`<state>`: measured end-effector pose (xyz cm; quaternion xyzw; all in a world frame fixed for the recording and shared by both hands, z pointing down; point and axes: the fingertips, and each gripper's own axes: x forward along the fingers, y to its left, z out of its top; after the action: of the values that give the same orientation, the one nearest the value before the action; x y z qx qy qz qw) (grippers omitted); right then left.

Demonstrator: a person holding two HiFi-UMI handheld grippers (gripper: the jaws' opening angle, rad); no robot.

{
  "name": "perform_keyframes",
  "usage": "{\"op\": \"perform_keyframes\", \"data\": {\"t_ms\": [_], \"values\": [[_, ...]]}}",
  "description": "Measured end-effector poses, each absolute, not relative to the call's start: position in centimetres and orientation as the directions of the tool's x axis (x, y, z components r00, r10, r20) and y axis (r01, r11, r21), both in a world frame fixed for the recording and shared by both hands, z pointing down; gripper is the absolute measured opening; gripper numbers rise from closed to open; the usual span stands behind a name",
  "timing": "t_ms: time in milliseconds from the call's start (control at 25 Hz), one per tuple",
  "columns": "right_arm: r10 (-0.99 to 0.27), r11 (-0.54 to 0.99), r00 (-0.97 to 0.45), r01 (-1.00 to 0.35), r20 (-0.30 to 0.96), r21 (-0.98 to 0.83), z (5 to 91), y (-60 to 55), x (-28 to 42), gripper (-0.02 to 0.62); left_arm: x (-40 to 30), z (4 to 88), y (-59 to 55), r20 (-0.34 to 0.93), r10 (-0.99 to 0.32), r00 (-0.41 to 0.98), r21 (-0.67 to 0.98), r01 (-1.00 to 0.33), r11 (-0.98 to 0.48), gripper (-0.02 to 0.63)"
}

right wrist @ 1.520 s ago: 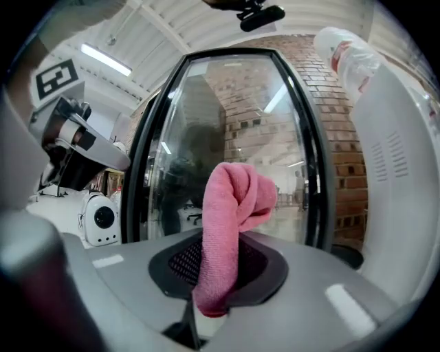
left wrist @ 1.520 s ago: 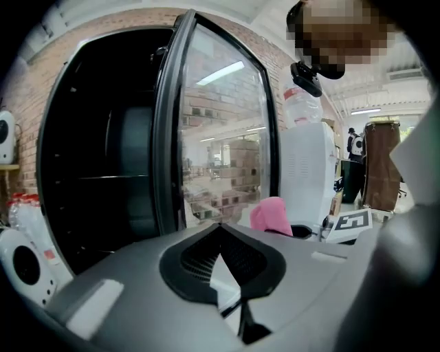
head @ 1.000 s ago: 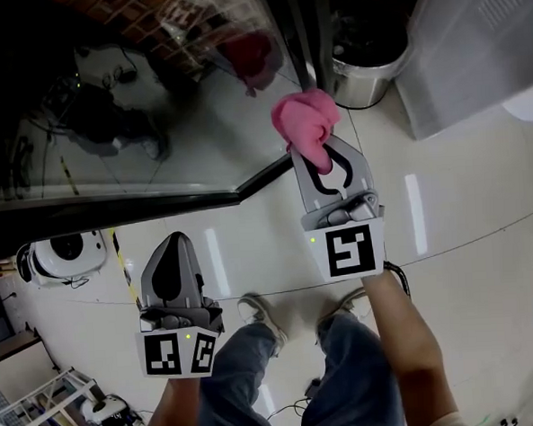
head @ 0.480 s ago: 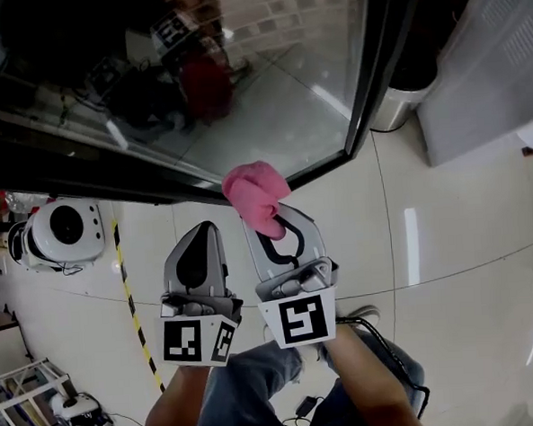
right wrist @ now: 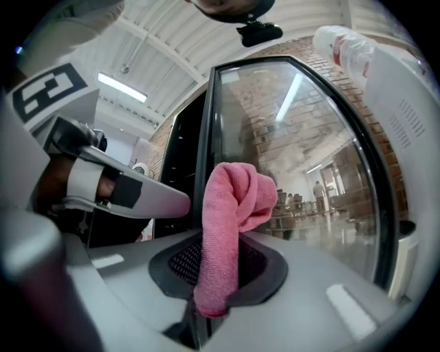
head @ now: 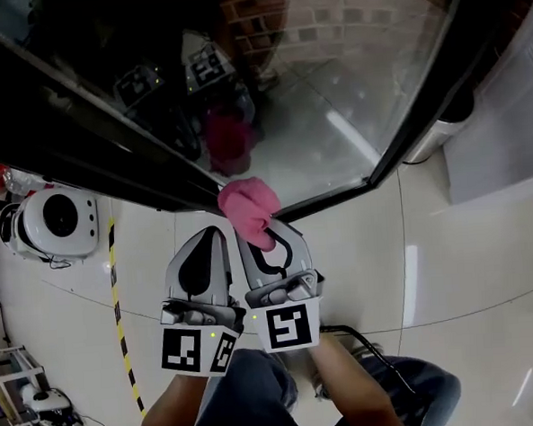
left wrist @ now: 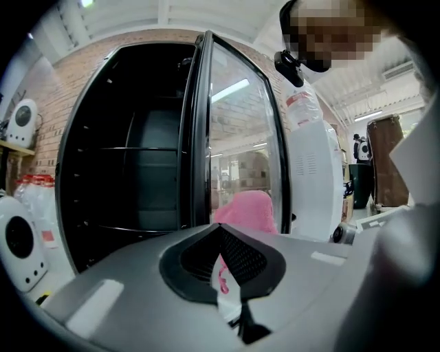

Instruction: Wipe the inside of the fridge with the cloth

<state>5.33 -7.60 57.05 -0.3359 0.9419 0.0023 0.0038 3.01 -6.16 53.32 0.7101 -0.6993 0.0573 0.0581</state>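
A pink cloth (head: 246,211) sticks up from my right gripper (head: 265,242), which is shut on it. In the right gripper view the cloth (right wrist: 232,206) hangs folded over the jaws of that gripper (right wrist: 214,289). My left gripper (head: 204,245) is right beside it on the left, shut with nothing in it. Both point at the fridge's open glass door (head: 331,96). The left gripper view shows the dark fridge interior (left wrist: 130,172) with wire shelves, the door edge (left wrist: 199,137) and the cloth (left wrist: 246,210) behind the left gripper (left wrist: 223,275).
A white round machine (head: 55,220) stands on the floor at the left, beside yellow-black tape (head: 116,280). A steel bin (head: 431,136) and a grey cabinet (head: 513,120) sit right of the door. The person's legs are below the grippers.
Both grippers have moved left and drawn together, side by side, nearer the door's lower edge and the dark opening. The cloth stays gripped in the right one.
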Motion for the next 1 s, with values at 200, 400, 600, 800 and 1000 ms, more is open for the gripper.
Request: {"op": "perform_keyframes", "data": {"t_ms": [200,400,600,800,1000], "values": [[-0.649,0.759,-0.760,-0.650,-0.038,0.033,59.6,-9.4,6.7,0.061,4.4,55.2,-7.5,0.147,-0.989,0.026,-0.047,-0.998,-0.033,0.012],[-0.707,0.700,-0.703,-0.711,-0.078,0.068,61.1,-12.5,9.4,0.061,6.4,56.3,-9.6,0.102,-0.990,0.096,-0.044,-0.994,-0.100,0.014],[-0.756,0.636,-0.646,-0.763,-0.106,0.117,61.4,-15.3,13.1,0.061,7.8,57.2,-10.4,0.120,-0.982,0.147,-0.027,-0.988,-0.151,0.014],[-0.835,0.538,-0.545,-0.837,-0.074,0.094,63.1,-19.2,19.3,0.061,8.4,58.2,-10.9,0.127,-0.977,0.173,-0.007,-0.985,-0.175,0.014],[-0.870,0.477,-0.486,-0.872,-0.085,0.109,62.3,-19.9,21.8,0.061,8.6,59.7,-11.0,0.154,-0.968,0.199,0.005,-0.980,-0.201,0.014]]}}
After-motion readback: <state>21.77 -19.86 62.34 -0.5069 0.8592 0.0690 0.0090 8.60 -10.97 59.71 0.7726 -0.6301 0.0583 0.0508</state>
